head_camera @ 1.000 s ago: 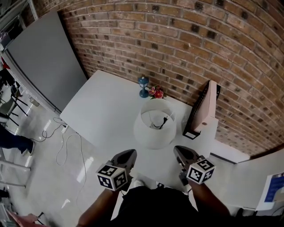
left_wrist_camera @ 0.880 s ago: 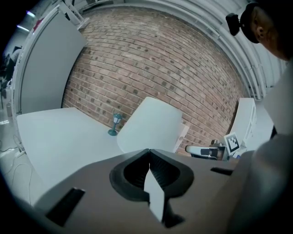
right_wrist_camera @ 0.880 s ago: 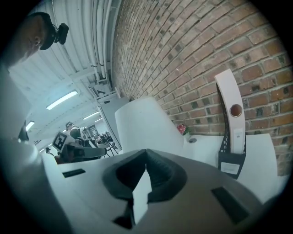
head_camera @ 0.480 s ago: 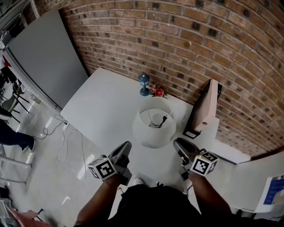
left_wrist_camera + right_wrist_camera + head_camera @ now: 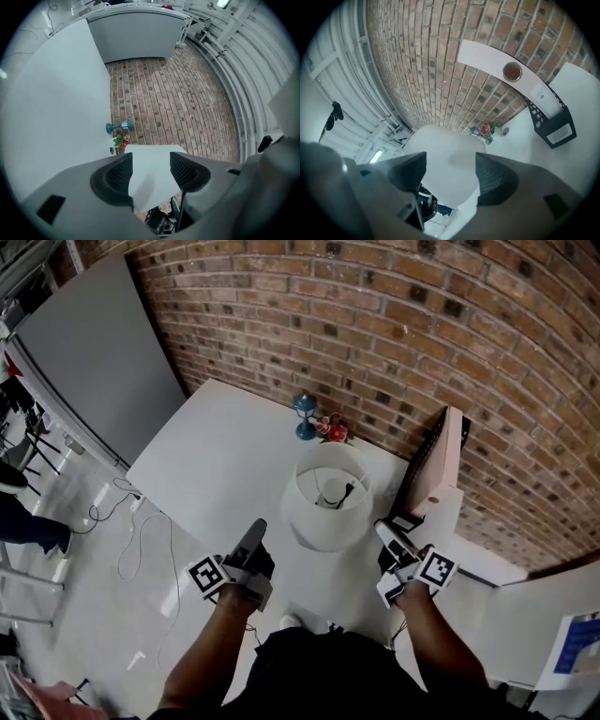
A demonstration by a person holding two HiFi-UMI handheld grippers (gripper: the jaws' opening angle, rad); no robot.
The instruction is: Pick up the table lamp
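The table lamp's white drum shade (image 5: 325, 498) stands on the white table (image 5: 225, 460), its top open to the head view. My left gripper (image 5: 253, 532) is just short of the shade's near left side and my right gripper (image 5: 389, 536) just short of its near right side; neither touches it. Both are rolled onto their sides. Their jaws have just been opening and nothing is between them. In the left gripper view the shade (image 5: 151, 176) shows ahead through the open gripper (image 5: 150, 161). The right gripper view shows the shade (image 5: 445, 140) ahead of the open gripper (image 5: 450, 166).
A small blue lantern (image 5: 303, 418) and a bunch of flowers (image 5: 333, 432) stand behind the lamp, against the brick wall (image 5: 394, 334). A black rack holding a pale board (image 5: 436, 470) is right of the lamp. A grey panel (image 5: 94, 352) leans at the left; cables (image 5: 131, 540) lie on the floor.
Both grippers have moved forward toward the lamp and rolled onto their sides. Their jaws, shut a second ago, now stand apart.
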